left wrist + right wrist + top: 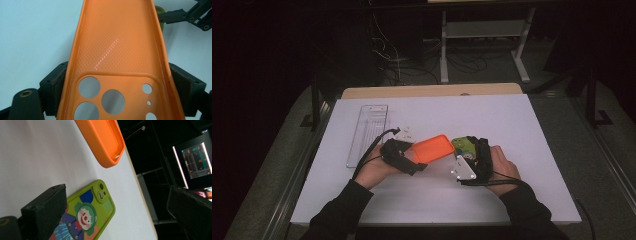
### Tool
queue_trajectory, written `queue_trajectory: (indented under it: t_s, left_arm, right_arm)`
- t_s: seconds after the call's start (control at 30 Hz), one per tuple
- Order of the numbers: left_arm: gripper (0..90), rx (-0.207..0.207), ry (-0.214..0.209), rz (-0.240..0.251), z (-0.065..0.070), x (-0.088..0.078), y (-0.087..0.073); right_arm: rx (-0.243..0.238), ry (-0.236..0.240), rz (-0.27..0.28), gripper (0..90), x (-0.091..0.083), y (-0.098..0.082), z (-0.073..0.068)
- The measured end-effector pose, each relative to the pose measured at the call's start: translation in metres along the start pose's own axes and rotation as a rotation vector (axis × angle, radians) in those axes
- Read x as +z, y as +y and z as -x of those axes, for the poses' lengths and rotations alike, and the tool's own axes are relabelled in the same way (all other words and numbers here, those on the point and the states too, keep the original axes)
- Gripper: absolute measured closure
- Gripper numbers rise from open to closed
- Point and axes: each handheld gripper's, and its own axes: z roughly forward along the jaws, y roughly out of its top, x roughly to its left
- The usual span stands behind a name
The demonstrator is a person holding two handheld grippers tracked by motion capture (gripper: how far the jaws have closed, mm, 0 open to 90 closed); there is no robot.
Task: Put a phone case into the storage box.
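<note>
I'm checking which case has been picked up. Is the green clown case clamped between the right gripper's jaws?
No. The green clown case lies flat on the white table while the right gripper has its jaws spread wide apart.

A clear plastic tray point(368, 134) lies near the far left corner of the white table point(512, 120), its long side along the left edge. Beyond the far edge, cables point(388, 50) sprawl beside a white frame point(482, 29).

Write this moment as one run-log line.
left tongs: shut on orange silicone phone case | right tongs: open beside green clown-print phone
</note>
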Motion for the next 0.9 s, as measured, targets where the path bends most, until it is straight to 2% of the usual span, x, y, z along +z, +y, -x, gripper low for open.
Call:
queue_trajectory:
  t_s: [0.1, 0.17, 0.27, 0.3, 0.4, 0.47, 0.53, 0.6, 0.63, 0.7, 0.73, 0.77, 0.8, 0.9]
  left_arm:
    - [15.8, -0.015, -0.002, 0.001, 0.001, 0.0, 0.0]
    - [15.7, -0.015, -0.001, 0.008, 0.002, 0.001, 0.0]
    - [15.7, -0.011, -0.002, -0.011, 0.002, 0.0, 0.0]
    - [15.8, -0.006, -0.001, -0.011, 0.002, 0.0, 0.001]
    - [15.7, -0.001, -0.002, -0.012, 0.003, -0.001, 0.002]
    - [15.7, 0.003, -0.002, -0.015, 0.003, -0.002, 0.002]
    - [15.7, -0.01, -0.002, -0.002, 0.004, -0.001, 0.002]
    - [15.7, -0.006, -0.005, 0.004, 0.003, -0.002, 0.003]
    - [15.7, 0.022, -0.003, -0.014, 0.001, -0.004, 0.003]
    - [15.7, 0.015, -0.002, -0.01, 0.002, -0.004, 0.003]
    - [15.7, 0.014, -0.004, -0.011, 0.001, -0.003, 0.003]
    - [15.7, 0.012, -0.007, -0.01, 0.001, -0.003, 0.003]
    - [15.7, -0.004, -0.014, -0.009, 0.003, -0.002, 0.003]
    - [15.7, 0.003, -0.019, -0.009, 0.002, -0.002, 0.004]
  right_arm:
    - [-0.018, -0.019, 0.004, 1.9, 0.0, 0.002, -0.002]
    - [-0.038, -0.028, 0.006, 1.9, -0.001, 0.003, -0.003]
    - [-0.08, -0.048, 0.02, 2.0, -0.001, 0.005, -0.004]
    - [-0.08, -0.053, 0.02, 2.0, -0.001, 0.005, -0.005]
    - [-0.121, -0.069, 0.023, 2.0, 0.0, 0.007, -0.008]
    - [-0.177, -0.064, 0.022, 2.0, 0.0, 0.008, -0.009]
    - [-0.193, -0.07, 0.033, 2.0, 0.001, 0.01, -0.011]
    - [-0.183, -0.078, 0.029, 2.0, 0.001, 0.012, -0.013]
    - [-0.188, -0.084, 0.031, 2.0, 0.001, 0.014, -0.013]
    - [-0.197, -0.096, 0.032, 2.2, 0.003, 0.017, -0.015]
    - [-0.222, -0.099, 0.03, 2.4, 0.004, 0.017, -0.015]
    - [-0.217, -0.099, 0.027, 3.3, 0.004, 0.018, -0.017]
    - [-0.225, -0.098, 0.031, 3.8, 0.004, 0.019, -0.017]
    - [-0.235, -0.113, 0.025, 4.2, 0.005, 0.021, -0.02]
